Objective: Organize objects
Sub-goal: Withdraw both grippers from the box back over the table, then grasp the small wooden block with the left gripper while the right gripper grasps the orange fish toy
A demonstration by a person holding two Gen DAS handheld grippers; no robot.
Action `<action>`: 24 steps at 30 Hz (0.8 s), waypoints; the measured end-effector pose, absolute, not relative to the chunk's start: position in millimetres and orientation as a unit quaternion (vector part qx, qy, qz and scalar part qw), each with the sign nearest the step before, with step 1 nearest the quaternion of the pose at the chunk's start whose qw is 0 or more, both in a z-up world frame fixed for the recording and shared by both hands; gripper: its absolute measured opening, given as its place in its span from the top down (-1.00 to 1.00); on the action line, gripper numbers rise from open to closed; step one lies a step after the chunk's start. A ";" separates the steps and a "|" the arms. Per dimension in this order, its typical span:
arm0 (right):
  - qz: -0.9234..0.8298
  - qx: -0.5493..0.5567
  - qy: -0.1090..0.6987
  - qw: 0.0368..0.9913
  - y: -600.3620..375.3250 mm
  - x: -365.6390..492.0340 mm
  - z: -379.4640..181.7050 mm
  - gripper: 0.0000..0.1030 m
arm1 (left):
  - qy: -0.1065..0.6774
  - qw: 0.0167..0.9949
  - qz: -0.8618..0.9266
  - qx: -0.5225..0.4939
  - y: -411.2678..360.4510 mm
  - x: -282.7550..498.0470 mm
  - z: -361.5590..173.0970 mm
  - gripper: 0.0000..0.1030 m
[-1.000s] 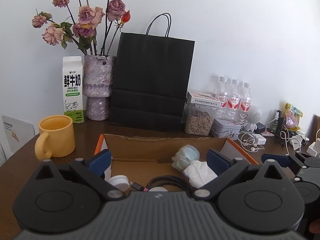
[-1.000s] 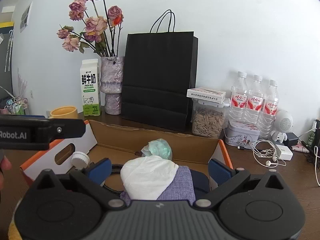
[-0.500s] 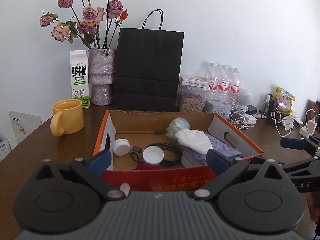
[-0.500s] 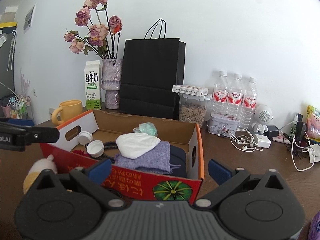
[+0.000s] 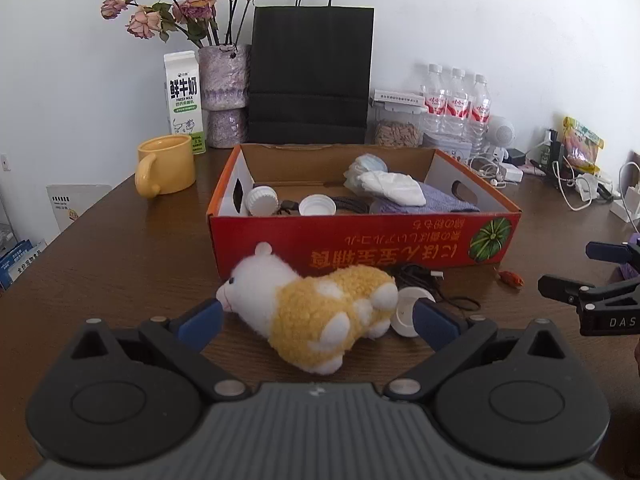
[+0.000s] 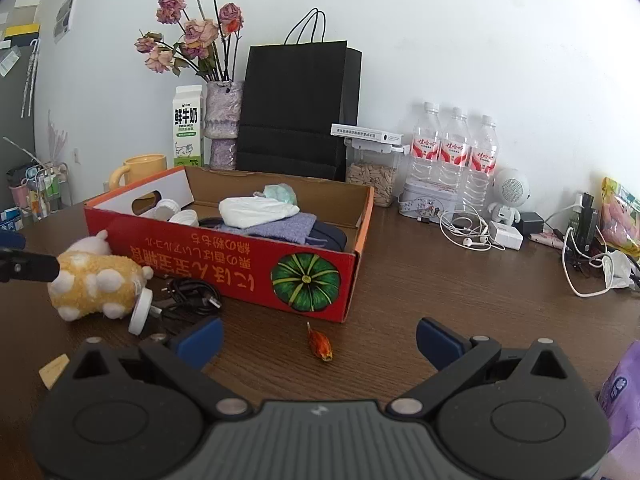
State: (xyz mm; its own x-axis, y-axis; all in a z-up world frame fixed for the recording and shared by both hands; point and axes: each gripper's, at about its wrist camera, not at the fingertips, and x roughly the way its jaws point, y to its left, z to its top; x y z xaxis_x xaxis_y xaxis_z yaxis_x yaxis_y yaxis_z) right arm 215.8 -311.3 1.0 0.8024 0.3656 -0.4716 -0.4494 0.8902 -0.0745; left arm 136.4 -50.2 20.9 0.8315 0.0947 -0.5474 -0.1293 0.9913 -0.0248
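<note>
A red cardboard box (image 5: 360, 236) (image 6: 224, 256) sits mid-table and holds white caps, a black cable, a white cloth and a purple cloth. In front of it lies a yellow-and-white plush toy (image 5: 320, 312) (image 6: 94, 284), between the wide-apart fingers of my left gripper (image 5: 316, 316), untouched. A white round cap (image 5: 406, 310) (image 6: 140, 312) and a black cable (image 6: 188, 296) lie beside the toy. My right gripper (image 6: 318, 338) stands open over bare table, just behind a small orange wrapped sweet (image 6: 320, 346) (image 5: 510, 278).
Along the wall stand a yellow mug (image 5: 166, 164), a milk carton (image 5: 184, 100), a vase of dried roses (image 5: 224, 92), a black paper bag (image 5: 310, 76), a seed jar (image 6: 372, 172) and three water bottles (image 6: 456, 148). Earphones, chargers and cables (image 6: 480, 232) crowd the right side.
Both grippers have pulled back from over the box toward the table's near edge. The plush toy, cap and sweet in front of the box have come into view.
</note>
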 end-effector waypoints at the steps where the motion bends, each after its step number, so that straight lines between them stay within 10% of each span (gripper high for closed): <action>1: 0.216 -0.090 0.229 0.945 -314.0 214.3 -0.7 -1.00 | 0.288 0.955 0.057 -0.028 -52.6 133.5 19.7 -1.00; 12: 0.214 -0.060 0.235 0.946 -329.1 216.0 -10.7 -1.00 | 0.364 0.931 0.007 0.001 -91.5 128.3 -8.9 -0.82; 18: 0.220 -0.049 0.238 0.945 -331.4 216.9 -13.4 -1.00 | 0.388 0.922 -0.009 0.012 -102.1 129.9 -14.5 -0.13; 20: 0.220 -0.050 0.238 0.945 -331.5 216.5 -14.0 -1.00 | 0.397 0.918 -0.013 0.015 -104.3 131.2 -17.4 0.56; 24: 0.217 -0.055 0.239 0.945 -329.7 216.4 -16.1 -1.00 | 0.388 0.921 -0.013 0.024 -106.8 129.0 -13.8 0.59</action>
